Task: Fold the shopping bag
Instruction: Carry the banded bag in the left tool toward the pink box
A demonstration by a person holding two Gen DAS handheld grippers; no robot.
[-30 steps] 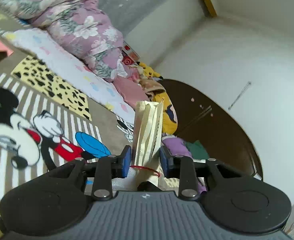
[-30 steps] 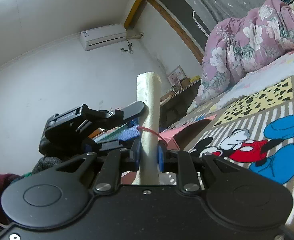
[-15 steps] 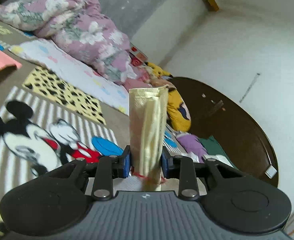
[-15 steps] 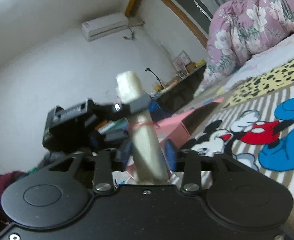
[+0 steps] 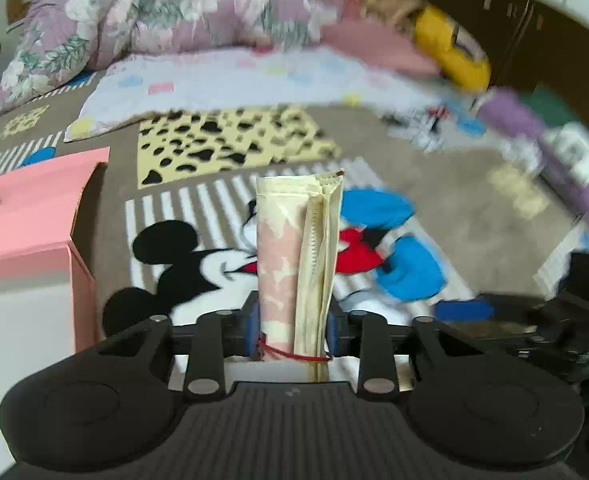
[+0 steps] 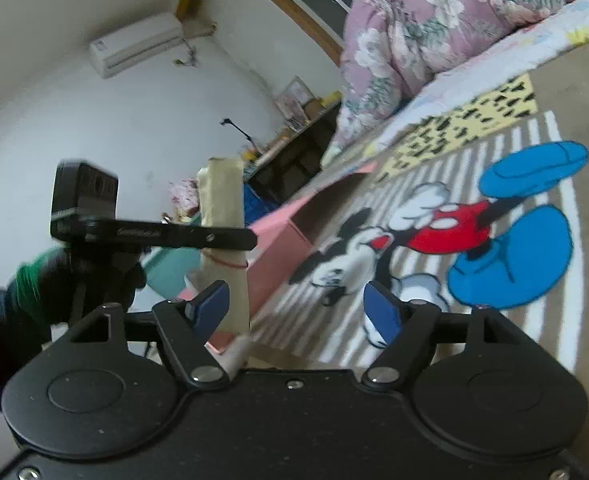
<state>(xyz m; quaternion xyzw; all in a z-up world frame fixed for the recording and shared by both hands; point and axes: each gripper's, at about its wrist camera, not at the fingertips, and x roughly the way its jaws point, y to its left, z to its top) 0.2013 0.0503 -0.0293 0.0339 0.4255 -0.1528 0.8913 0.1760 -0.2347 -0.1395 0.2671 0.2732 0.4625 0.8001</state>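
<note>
Folds of the bag (image 5: 298, 256) show only in the left view; left gripper (image 5: 292, 330) clamps it, right gripper (image 6: 298, 308) gapes beside it.

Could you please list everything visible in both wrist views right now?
folded bag: one, beige-pink, bound by red band, upright in left claw
pink box: one, pink, on rug at left
cartoon rug: one, brown with striped mouse print, underneath
floral quilt: one, purple, far end
yellow plush: one, far right
air conditioner: one, white, on wall
left claw: black, blue pads, shut on bag
right claw: black, blue pads, open beside bag
</note>
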